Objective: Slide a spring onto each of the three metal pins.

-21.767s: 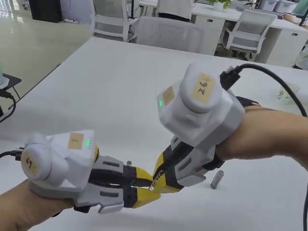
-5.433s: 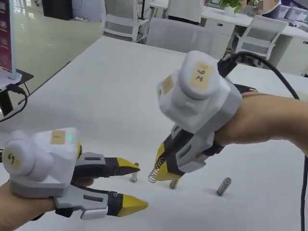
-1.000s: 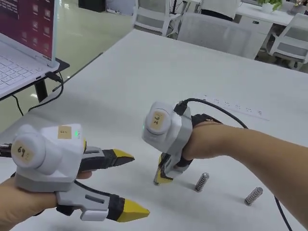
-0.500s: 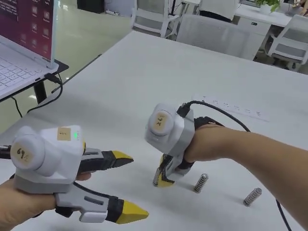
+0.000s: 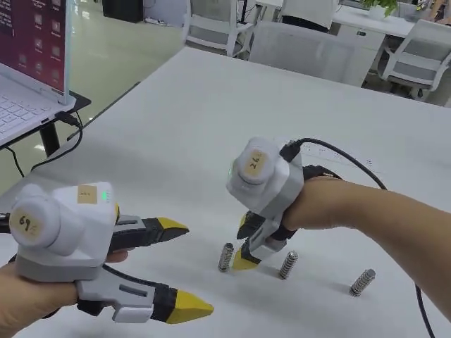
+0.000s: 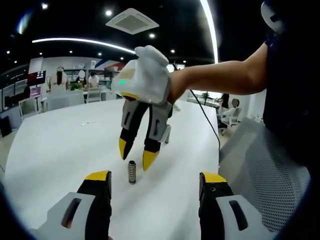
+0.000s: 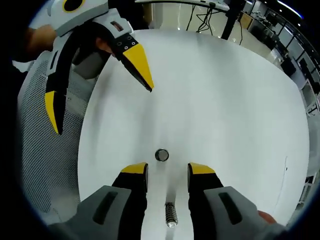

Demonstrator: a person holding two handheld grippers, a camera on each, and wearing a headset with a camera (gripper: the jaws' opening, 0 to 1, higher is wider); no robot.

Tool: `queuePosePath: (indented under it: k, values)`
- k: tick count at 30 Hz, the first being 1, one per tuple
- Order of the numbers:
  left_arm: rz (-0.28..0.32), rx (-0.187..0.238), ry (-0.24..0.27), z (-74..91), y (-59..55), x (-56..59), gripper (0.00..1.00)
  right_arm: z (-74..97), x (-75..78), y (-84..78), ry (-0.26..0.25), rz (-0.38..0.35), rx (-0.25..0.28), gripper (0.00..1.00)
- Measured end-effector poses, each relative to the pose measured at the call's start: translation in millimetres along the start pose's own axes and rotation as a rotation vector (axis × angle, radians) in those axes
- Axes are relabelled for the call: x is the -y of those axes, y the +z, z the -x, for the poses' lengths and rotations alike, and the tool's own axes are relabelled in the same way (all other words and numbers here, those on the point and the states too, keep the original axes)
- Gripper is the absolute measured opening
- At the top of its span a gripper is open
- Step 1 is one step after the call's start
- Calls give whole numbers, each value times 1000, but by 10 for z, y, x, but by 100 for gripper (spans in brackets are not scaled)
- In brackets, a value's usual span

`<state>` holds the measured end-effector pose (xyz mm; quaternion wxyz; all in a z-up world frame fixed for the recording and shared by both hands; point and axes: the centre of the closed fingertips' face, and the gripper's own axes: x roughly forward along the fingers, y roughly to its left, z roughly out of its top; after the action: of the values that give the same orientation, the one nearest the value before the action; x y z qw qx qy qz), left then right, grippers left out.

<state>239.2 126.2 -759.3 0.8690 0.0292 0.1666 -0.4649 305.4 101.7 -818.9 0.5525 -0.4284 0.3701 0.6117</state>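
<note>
My right gripper (image 5: 244,246) hangs nose-down over the white table (image 5: 211,105), jaws parted and holding nothing. The left gripper (image 5: 197,267) waits to the left of it and nearer to me, spread just as wide and also empty. Three springs stand on the table around the right gripper. The first spring (image 5: 225,257) is just beside its tips on the left. The middle spring (image 5: 287,265) is just beside it on the right, and the last spring (image 5: 362,282) stands well apart, further right. Each stands upright or nearly so. I take this to mean that each is seated over one of the pins, though the coils hide the pins and I cannot be certain. The right gripper view looks straight down on the first spring as a small metal ring ahead of my open jaws. By my reckoning the task is finished or very nearly so, and all that remains is to lift clear and check that each spring sits fully down. The table is smooth, matte and bare around the springs, with a power strip (image 5: 342,153) lying beyond the right gripper. An open laptop (image 5: 28,63) sits far to the left, off the table, and office chairs (image 5: 303,49) stand at the table's far edge.
</note>
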Motion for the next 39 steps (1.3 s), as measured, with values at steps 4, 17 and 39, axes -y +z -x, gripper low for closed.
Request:
queuePosePath:
  k: [4, 17, 39]
  values:
    - [-1, -1, 4, -7, 13, -17, 67, 133, 29, 20, -26, -29, 60, 33]
    - [-8, 1, 11, -59, 117, -50, 70, 572, 82, -27, -122, -108, 237, 40]
    - [-18, 7, 29, -71, 283, -54, 74, 1321, 56, -636, -328, -280, 449, 52]
